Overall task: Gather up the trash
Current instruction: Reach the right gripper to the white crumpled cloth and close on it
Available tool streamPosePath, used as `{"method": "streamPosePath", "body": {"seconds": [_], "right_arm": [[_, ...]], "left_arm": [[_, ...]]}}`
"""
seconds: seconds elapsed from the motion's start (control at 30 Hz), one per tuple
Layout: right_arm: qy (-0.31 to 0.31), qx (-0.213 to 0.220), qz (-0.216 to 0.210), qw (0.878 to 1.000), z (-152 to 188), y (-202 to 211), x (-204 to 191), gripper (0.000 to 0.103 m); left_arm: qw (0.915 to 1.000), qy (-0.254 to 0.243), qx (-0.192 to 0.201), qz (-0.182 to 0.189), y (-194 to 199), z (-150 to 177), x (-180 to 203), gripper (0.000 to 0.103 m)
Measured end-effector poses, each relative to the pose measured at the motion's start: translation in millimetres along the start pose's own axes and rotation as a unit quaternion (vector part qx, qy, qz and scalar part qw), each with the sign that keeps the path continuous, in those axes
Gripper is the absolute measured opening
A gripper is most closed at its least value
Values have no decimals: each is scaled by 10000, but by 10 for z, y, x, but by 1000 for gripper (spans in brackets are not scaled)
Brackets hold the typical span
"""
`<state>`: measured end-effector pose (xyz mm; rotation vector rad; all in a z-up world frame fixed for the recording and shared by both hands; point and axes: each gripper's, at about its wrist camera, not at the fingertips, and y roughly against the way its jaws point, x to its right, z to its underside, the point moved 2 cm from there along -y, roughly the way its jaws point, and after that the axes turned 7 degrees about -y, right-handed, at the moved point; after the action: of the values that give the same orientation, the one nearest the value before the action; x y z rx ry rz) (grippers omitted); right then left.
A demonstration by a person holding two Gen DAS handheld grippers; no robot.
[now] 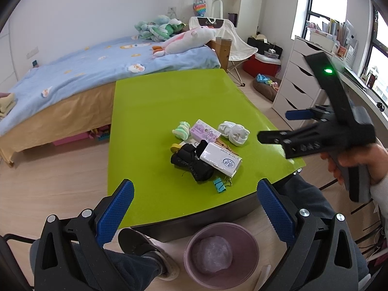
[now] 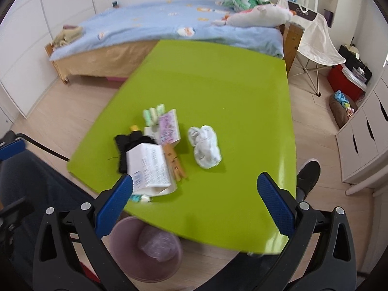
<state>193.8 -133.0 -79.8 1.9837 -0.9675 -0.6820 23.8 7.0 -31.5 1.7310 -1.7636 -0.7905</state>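
Note:
A pile lies on the green table [image 1: 155, 111]: a white tissue pack [image 1: 222, 158], a purple cartoon box [image 1: 205, 131], black socks [image 1: 191, 162], white socks [image 1: 234, 132], a green-white sock roll [image 1: 181, 131], wooden clothespins [image 1: 224, 145] and a teal binder clip [image 1: 220, 185]. A pink trash bin [image 1: 220, 254] stands on the floor below the table's near edge. My left gripper [image 1: 195, 208] is open and empty above that edge. My right gripper [image 2: 195, 206] is open and empty, above the table's near edge, near the tissue pack [image 2: 149, 167]; it shows in the left wrist view [image 1: 278, 127].
A bed with a blue cover [image 1: 80, 70] and plush toys stands behind the table. A white drawer unit [image 1: 300, 82] and a folding chair [image 1: 232, 46] are at the right. The person's legs and shoes [image 1: 138, 245] are beside the bin [image 2: 148, 249].

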Motion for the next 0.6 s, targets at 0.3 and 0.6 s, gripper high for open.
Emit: {"method": "streamPosePath", "body": {"seconds": [0.3,0.6], "right_arm": [[-11,-1003,39,9949,-326,-690,172,100],[71,-1477,-101,9890,-372,-1073,208,67]], "left_arm": [[9995,260,-93,135,-42,38,-108,97],[9990,337,-229,192,-109,109,-122,97]]}}
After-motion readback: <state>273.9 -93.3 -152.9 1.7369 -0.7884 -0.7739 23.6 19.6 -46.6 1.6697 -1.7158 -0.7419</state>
